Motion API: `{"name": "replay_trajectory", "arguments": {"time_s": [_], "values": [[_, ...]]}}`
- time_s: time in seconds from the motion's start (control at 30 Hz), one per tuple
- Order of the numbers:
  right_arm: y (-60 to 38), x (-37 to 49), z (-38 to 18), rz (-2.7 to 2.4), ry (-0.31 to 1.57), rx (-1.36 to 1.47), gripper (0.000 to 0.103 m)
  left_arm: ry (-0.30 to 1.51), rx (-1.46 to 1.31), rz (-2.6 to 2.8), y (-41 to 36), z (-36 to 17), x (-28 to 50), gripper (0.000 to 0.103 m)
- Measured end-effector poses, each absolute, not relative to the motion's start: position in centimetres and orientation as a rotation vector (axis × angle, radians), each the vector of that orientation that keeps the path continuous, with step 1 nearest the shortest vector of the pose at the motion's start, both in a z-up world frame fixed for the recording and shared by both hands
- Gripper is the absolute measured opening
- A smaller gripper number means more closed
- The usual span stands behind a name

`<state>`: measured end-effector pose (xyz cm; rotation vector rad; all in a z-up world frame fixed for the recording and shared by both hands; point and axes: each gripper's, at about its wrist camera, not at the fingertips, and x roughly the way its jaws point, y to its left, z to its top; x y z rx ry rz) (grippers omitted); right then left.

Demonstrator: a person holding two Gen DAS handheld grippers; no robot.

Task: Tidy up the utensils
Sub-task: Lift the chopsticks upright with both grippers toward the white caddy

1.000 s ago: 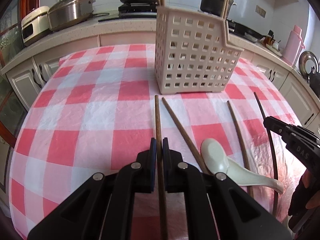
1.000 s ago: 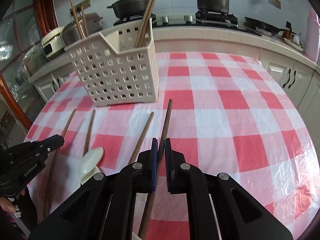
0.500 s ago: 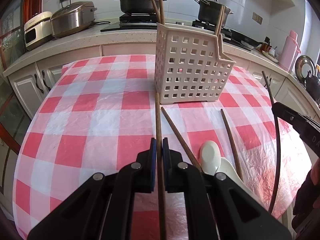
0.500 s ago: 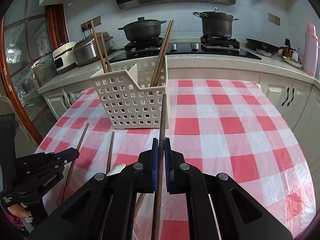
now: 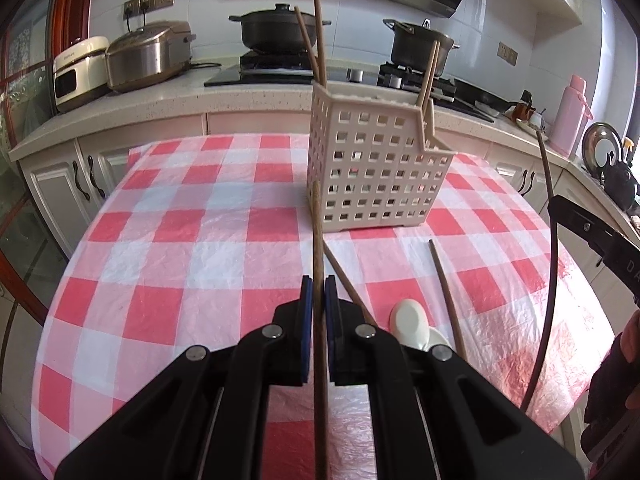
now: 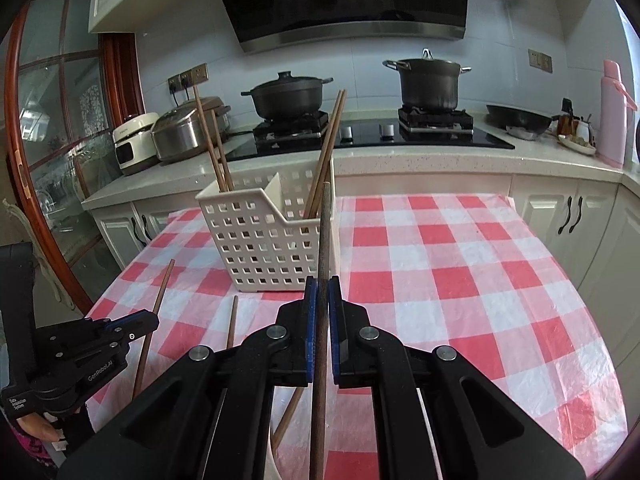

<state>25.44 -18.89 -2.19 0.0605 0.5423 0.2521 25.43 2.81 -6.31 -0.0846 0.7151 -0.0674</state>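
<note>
Left wrist view shows your left gripper [image 5: 319,296] with its fingers pressed together on one brown chopstick [image 5: 318,240], lifted clear of the table [image 5: 180,240] and pointing at the near corner of the white basket [image 5: 372,168]. In the right wrist view, your right gripper [image 6: 322,300] is closed in the same way on a darker chopstick [image 6: 325,232], whose tip stands in front of the basket's near wall; I cannot tell if it touches it.

What is done: the basket, which stands near the far edge of the table, already has chopsticks upright in it, one pair in one compartment and at least two more in the other compartment.

What is left, as I judge it: the two chopsticks you hold are not yet inside the basket. On the checked cloth, between the basket and the near edge, there are two more loose chopsticks [image 5: 446,296] and a white ceramic spoon [image 5: 410,322], which is partly hidden behind the left fingers. So you are perhaps around the middle of the task: four sticks and the spoon must go in. Both held sticks seem still too low for the rim, so you probably need more height before you drop them.
</note>
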Motion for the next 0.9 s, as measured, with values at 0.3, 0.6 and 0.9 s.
{"name": "replay_trajectory", "arguments": {"time_s": [0.3,0.6,0.9], "values": [[-19.6,24.0,-0.5,0.266,0.492,0.062,0.006,0.627,-0.066,-0.070,2.3,-3.4,23.8,0.006],[-20.0,22.0,1.2,0.279,0.428,0.062,0.006,0.543,-0.040,-0.067,1.7,-0.4,21.5,0.006],[-20.4,21.2,1.7,0.274,0.406,0.069,0.006,0.478,-0.002,-0.059,1.0,1.3,19.9,0.006]]}}
